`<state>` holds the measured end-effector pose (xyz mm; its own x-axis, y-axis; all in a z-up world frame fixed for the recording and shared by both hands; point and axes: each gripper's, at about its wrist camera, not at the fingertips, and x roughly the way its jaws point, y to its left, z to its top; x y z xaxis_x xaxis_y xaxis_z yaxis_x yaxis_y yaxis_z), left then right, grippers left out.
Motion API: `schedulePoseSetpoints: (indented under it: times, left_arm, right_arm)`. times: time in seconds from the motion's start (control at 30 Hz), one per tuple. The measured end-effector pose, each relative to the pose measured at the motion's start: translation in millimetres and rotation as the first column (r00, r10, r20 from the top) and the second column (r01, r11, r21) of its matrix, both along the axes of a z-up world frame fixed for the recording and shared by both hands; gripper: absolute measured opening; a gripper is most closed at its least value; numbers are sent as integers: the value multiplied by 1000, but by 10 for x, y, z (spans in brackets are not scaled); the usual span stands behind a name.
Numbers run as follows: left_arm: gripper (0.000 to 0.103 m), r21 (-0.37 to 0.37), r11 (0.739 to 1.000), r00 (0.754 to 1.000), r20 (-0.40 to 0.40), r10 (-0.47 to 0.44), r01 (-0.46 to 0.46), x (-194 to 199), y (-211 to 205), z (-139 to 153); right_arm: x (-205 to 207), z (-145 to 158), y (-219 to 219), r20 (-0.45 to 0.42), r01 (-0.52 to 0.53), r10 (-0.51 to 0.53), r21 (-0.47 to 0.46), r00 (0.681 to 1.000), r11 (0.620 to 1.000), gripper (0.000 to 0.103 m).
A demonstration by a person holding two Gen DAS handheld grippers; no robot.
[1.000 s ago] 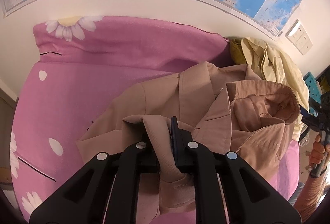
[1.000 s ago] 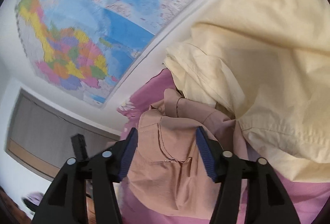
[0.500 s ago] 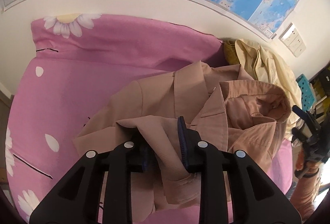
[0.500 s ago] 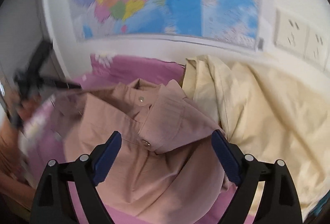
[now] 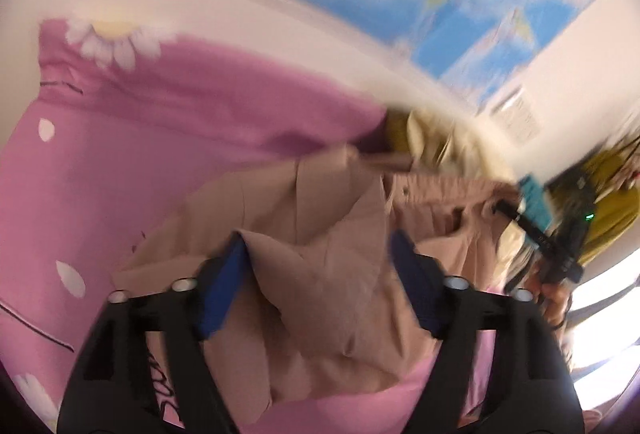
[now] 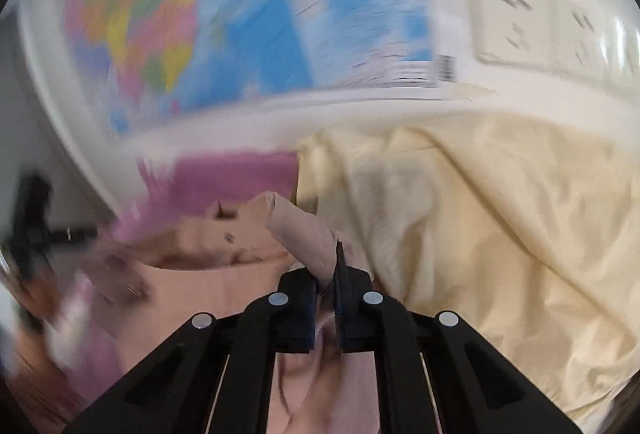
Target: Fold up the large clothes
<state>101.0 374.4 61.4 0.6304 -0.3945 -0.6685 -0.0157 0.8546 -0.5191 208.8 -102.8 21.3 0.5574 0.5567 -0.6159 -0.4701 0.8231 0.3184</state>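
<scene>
Tan shirt between two tongs
Left gripper [image 5: 320, 274] just opened wide over tan shirt [image 5: 320, 234]; right gripper [image 6: 326, 274] just clamped its fold.

shirt [image 5: 320, 234] on bedspread [image 5: 160, 138]; second garment [image 6: 480, 214] right of it, map [image 6: 280, 14] behind

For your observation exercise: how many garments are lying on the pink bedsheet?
2: a tan shirt in front of both grippers, and a cream garment heaped by the wall to its right. Others may be hidden beneath.
</scene>
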Motion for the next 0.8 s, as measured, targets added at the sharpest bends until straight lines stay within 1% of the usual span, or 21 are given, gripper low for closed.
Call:
schedulePoseSetpoints:
  times: [0.03,0.07,0.1,0.13,0.2,0.23,0.27,0.33,0.4,0.43,0.5,0.53,0.57,0.6,0.63,0.67,0.7,0.77,0.8]
  left_arm:
    - [74,-41,999,999,39,-2,4,-52,64,66]
    - [74,-54,999,997,71,8,-4,-95,98,121]
    - [74,-31,999,994,104,20,-17,-150,98,182]
    - [74,24,999,990,136,20,-23,-208,52,236]
    - [75,132,991,987,158,-16,-5,-274,-114,256]
    - [78,206,978,988,147,-48,17,-287,-246,224]
    - [78,279,960,989,127,-71,33,-276,-376,180]
    - [80,383,920,991,67,-116,81,-197,-611,55]
    - [81,460,883,994,10,-108,91,-78,-751,-75]
    - [80,517,852,996,-17,-84,81,27,-853,-162]
    - [74,583,810,998,-25,-59,63,154,-951,-260]
    - [64,601,797,998,-30,-47,56,199,-976,-290]
    - [47,631,775,999,-33,-20,37,265,-982,-335]
    - [39,657,753,1000,-31,3,18,307,-966,-362]
    - [23,676,737,999,-31,20,6,364,-947,-392]
    - [15,662,750,999,-37,28,3,385,-913,-388]
    - [14,636,771,999,-40,34,0,411,-849,-375]
    - [12,615,787,998,-6,70,-51,416,-720,-283]
    - [12,591,804,997,6,79,-67,423,-645,-228]
  right_arm:
    - [45,-5,-66,-21,12,-12,26,1000,1000,7]
    - [83,-30,-112,-41,21,-20,43,999,999,7]
    - [125,-72,-153,-68,27,-23,61,997,998,7]
    - [137,-87,-178,-79,33,-28,69,996,997,7]
    - [155,-107,-193,-88,33,-25,85,996,996,7]
    - [150,-120,-190,-93,31,-22,100,995,995,7]
    - [143,-131,-206,-99,30,-19,113,995,993,7]
    - [120,-123,-190,-93,26,-16,103,996,994,7]
    - [90,-99,-159,-79,13,-7,86,997,996,7]
    - [70,-87,-150,-74,8,-2,82,997,997,7]
    - [67,-79,-124,-67,6,-2,68,998,998,7]
    - [66,-80,-123,-69,2,3,71,998,997,7]
    - [72,-78,-127,-70,2,3,70,998,998,7]
    - [59,-67,-131,-68,-3,7,69,998,998,7]
    - [45,-51,-145,-66,-10,15,76,998,997,7]
    - [36,-42,-164,-68,-15,21,86,997,996,7]
    - [20,-14,-188,-67,-24,31,101,997,995,7]
    - [-16,66,-209,-50,-37,44,123,998,992,7]
    - [-29,102,-216,-39,-46,52,136,998,990,7]
